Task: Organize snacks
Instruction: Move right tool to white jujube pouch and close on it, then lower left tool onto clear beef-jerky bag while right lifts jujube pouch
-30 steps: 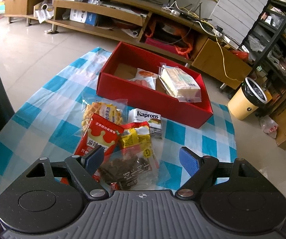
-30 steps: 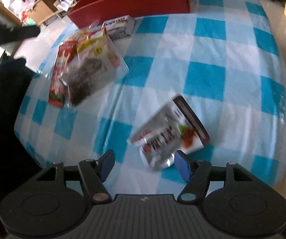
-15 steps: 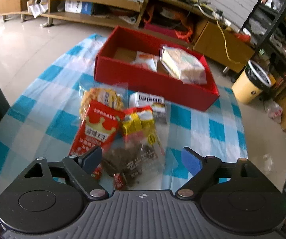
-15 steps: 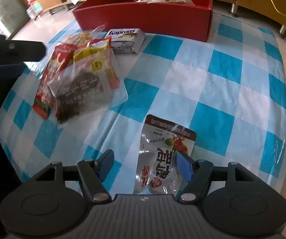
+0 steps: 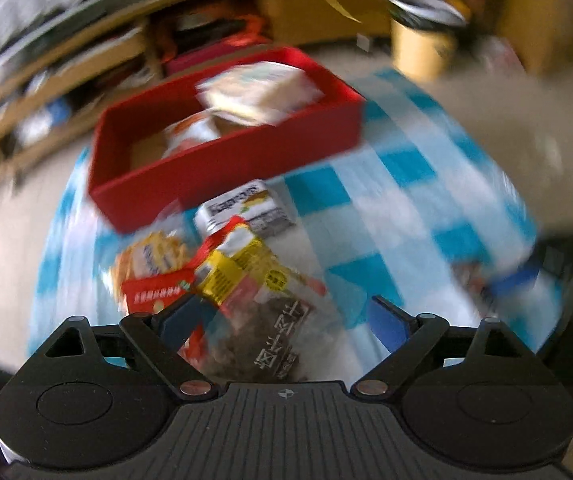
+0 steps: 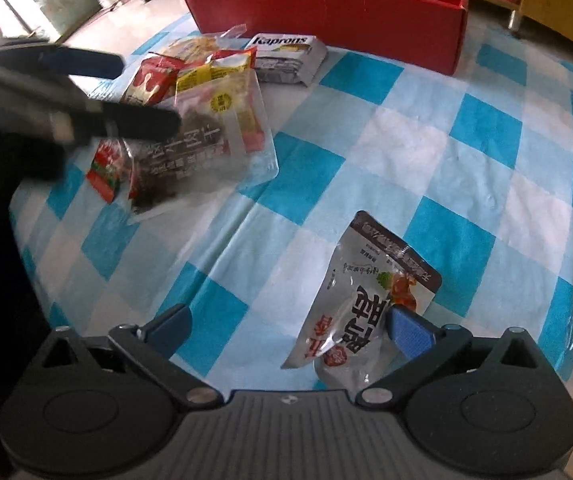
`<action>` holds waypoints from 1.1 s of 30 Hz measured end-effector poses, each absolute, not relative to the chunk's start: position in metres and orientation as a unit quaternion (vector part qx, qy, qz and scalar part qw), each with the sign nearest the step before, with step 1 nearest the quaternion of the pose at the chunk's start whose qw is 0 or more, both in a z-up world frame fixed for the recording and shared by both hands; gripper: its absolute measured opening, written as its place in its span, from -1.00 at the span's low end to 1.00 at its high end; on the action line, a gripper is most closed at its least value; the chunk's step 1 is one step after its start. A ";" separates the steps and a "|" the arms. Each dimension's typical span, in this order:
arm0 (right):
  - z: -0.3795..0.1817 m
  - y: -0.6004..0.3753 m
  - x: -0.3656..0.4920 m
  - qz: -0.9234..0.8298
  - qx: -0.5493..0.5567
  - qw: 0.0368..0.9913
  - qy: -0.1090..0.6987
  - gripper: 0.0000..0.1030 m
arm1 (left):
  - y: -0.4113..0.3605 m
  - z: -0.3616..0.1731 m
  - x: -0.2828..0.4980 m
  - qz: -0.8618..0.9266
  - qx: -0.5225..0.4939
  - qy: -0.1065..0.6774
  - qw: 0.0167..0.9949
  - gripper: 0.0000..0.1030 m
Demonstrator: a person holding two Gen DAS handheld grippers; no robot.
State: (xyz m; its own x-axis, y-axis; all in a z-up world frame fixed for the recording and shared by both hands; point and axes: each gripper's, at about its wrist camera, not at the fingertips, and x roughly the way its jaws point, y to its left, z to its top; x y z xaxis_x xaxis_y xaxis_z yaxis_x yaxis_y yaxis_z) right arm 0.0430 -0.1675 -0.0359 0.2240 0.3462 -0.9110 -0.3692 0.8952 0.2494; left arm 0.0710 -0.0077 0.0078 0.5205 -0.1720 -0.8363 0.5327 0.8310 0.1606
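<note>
Sorting loose snacks toward the red box (image 6: 326, 12) at the far end of the checked cloth (image 6: 426, 152). Right tool (image 6: 286, 328), jaws having just been opening and now wide, hanging over the silver pouch (image 6: 370, 300) lying flat, not gripping it. Left tool (image 5: 286, 320), opening wider and empty, dropping onto the clear jerky bag (image 5: 262, 320) atop the pile; next, probably closing on its edge and carrying it to the box.

Checked cloth (image 6: 486, 132): red box (image 6: 326, 8), snack packets (image 6: 214, 128), silver pouch (image 6: 370, 300).
</note>
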 end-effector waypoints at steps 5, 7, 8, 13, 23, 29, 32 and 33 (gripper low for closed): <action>-0.037 -0.180 0.040 0.222 -0.008 0.782 0.582 1.00 | -0.018 -0.024 0.074 -0.247 0.263 0.462 0.810 0.82; -0.037 -0.182 0.042 0.222 0.002 0.783 0.580 1.00 | -0.018 -0.038 0.083 -0.232 0.279 0.475 0.802 0.82; -0.037 -0.184 0.044 0.225 0.009 0.783 0.580 1.00 | -0.018 -0.044 0.087 -0.227 0.287 0.479 0.798 0.85; -0.037 -0.195 0.056 0.232 0.052 0.774 0.586 1.00 | -0.017 -0.053 0.094 -0.211 0.273 0.496 0.797 0.81; -0.035 -0.198 0.057 0.234 0.042 0.779 0.581 1.00 | -0.013 -0.039 0.066 -0.163 0.220 0.522 0.807 0.45; -0.034 -0.204 0.057 0.194 0.027 0.789 0.582 1.00 | -0.037 -0.056 0.038 -0.176 0.283 0.508 0.794 0.90; -0.035 -0.203 0.058 0.195 0.022 0.791 0.580 1.00 | -0.047 -0.058 0.030 -0.174 0.325 0.475 0.799 0.97; -0.035 -0.204 0.059 0.196 0.024 0.791 0.579 1.00 | -0.046 -0.057 0.032 -0.174 0.316 0.482 0.799 0.91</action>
State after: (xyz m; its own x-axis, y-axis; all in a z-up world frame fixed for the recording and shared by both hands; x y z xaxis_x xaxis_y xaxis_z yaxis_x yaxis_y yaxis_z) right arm 0.0589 -0.2040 -0.0354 0.2523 0.3372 -0.9070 -0.2814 0.9224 0.2646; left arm 0.0323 -0.0459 -0.0573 0.4749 0.0259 -0.8797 0.5825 0.7401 0.3362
